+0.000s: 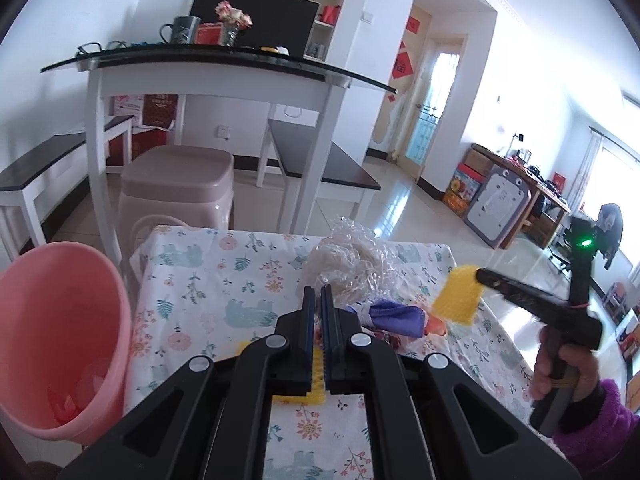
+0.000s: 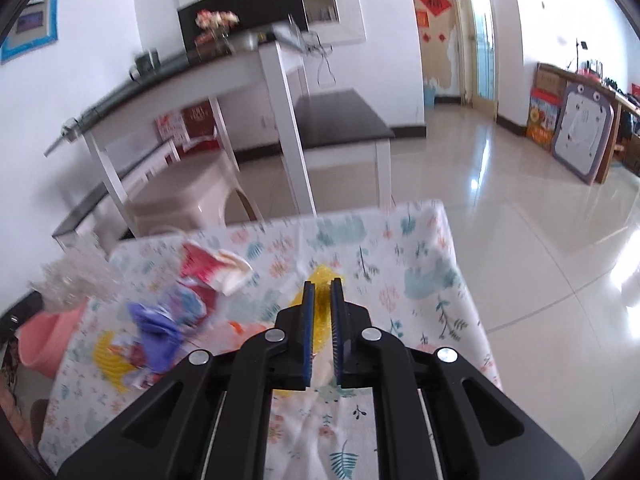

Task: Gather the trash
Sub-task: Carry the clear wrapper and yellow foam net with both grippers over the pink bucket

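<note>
A low table with a floral cloth (image 1: pixel 208 292) carries trash: a crumpled clear plastic bag (image 1: pixel 348 264), a purple wrapper (image 1: pixel 394 316) and a yellow foam net (image 1: pixel 298 384) under my left gripper (image 1: pixel 318 292), whose jaws stand nearly closed with nothing clearly between them. My right gripper (image 1: pixel 480 274) is shut on a second yellow foam net (image 1: pixel 458 296) and holds it above the table's right side. In the right wrist view that net (image 2: pixel 320 312) sits between the jaws of my right gripper (image 2: pixel 323 286). A red-and-white wrapper (image 2: pixel 212 266) lies further left. A pink bin (image 1: pixel 60 336) stands left of the table.
A beige stool (image 1: pixel 176 184) and a white desk with a dark top (image 1: pixel 216 60) stand behind the table. Dark benches (image 1: pixel 320 160) flank the desk. Shiny tiled floor (image 2: pixel 520 220) opens to the right.
</note>
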